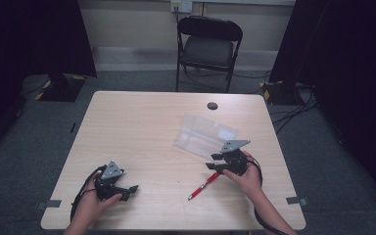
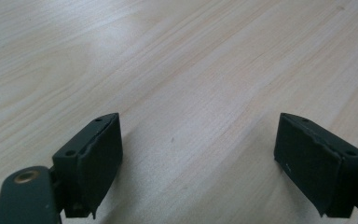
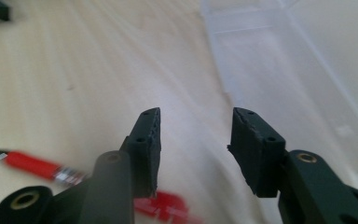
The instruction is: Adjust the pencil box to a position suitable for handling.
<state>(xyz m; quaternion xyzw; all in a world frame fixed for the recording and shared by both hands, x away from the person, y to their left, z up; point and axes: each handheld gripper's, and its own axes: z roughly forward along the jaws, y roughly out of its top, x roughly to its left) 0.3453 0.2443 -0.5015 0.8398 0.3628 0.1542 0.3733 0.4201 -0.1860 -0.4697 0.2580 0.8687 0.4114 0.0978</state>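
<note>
A red pen (image 1: pixel 203 186) lies on the light wooden table (image 1: pixel 142 132), slanting from lower left to upper right. In the right gripper view the pen (image 3: pixel 32 165) runs under and behind the left jaw, outside the gap. My right gripper (image 1: pixel 212 162) hovers just above the pen's upper end; its jaws (image 3: pixel 196 135) stand partly open with only bare table between them. A clear plastic case (image 1: pixel 203 134) lies open beside it, stretching away at the right (image 3: pixel 279 60). My left gripper (image 1: pixel 127 192) rests near the table's front left, wide open (image 2: pixel 198 163) and holding nothing.
A round dark grommet (image 1: pixel 212 105) sits in the table near its far edge. A black folding chair (image 1: pixel 209 46) stands beyond the table. Cables (image 1: pixel 293 112) lie on the floor at the right.
</note>
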